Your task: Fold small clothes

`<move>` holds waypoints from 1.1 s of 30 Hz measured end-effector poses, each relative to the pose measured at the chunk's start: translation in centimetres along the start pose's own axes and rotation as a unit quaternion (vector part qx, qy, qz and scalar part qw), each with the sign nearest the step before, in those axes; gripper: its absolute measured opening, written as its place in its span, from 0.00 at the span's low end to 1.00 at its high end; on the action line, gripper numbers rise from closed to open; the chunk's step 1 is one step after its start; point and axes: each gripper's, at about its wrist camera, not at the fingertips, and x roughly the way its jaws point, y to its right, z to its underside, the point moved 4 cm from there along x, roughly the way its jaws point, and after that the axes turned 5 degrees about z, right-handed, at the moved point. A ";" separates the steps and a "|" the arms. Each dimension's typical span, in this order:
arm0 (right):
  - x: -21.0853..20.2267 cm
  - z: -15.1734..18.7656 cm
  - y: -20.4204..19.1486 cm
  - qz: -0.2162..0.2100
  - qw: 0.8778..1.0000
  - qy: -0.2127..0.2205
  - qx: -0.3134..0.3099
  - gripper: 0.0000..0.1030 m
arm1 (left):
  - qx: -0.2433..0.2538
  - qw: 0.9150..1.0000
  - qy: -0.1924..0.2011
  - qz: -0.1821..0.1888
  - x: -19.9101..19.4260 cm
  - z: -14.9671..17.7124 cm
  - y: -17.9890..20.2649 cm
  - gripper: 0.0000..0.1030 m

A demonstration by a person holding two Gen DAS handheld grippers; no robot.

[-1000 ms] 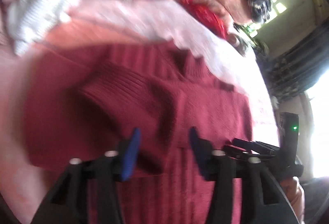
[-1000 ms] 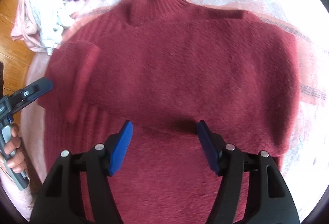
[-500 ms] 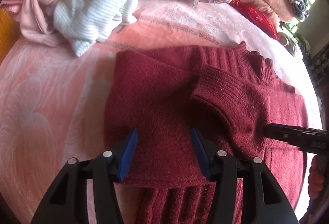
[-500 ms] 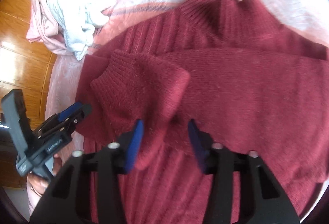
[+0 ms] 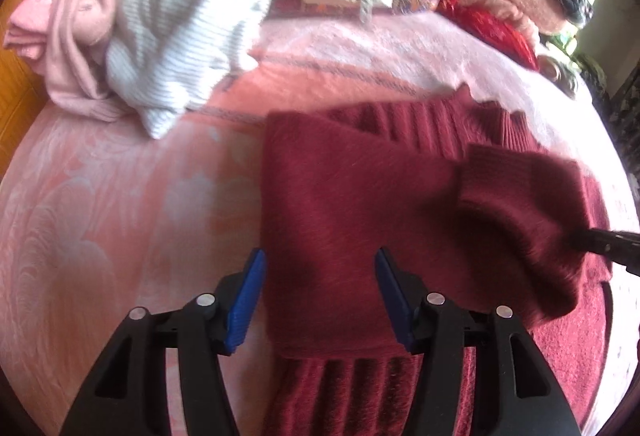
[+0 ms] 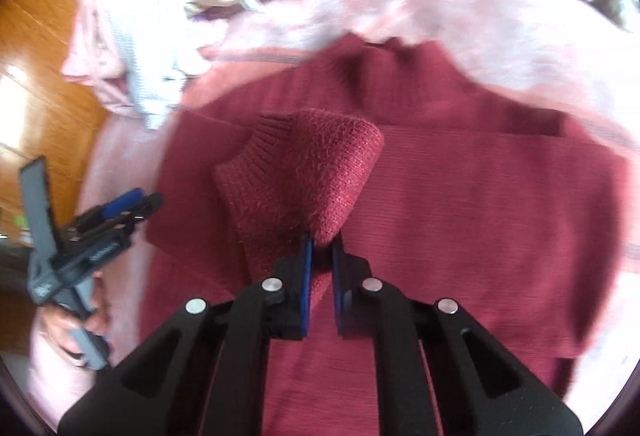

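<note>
Evidently we had right tongs pinching ribbed cuff of fuzzy maroon knit sweater spread on pink bed blanket; left tongs gaped, opening, over sweater's folded edge, gripping nothing. We judged thin pinch near cuff edge might slip, sleeve dropping askew; unpinned fold could drag.

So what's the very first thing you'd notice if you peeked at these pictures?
The big dark red sweater spread across the pink blanket fills the middle. The right gripper has pinched the sweater's ribbed sleeve cuff and holds it up above the sweater, while the left gripper hangs open over its left edge. At the top left, past the sweater, sits a heap of pale clothes.
</note>
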 end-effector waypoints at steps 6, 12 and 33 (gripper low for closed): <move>2.0 1.1 2.0 0.053 0.998 -0.027 -0.004 0.26 | 0.031 0.998 -0.022 -0.041 2.8 0.9 1.6 0.58; -1.0 -0.3 0.2 0.044 0.999 0.003 -0.011 0.28 | 0.018 1.000 -0.018 -0.005 1.3 -0.1 1.3 0.59; 1.3 -3.4 -2.8 0.014 0.999 -0.012 -0.026 0.07 | -0.029 0.999 -0.041 0.017 3.9 -1.1 0.5 0.67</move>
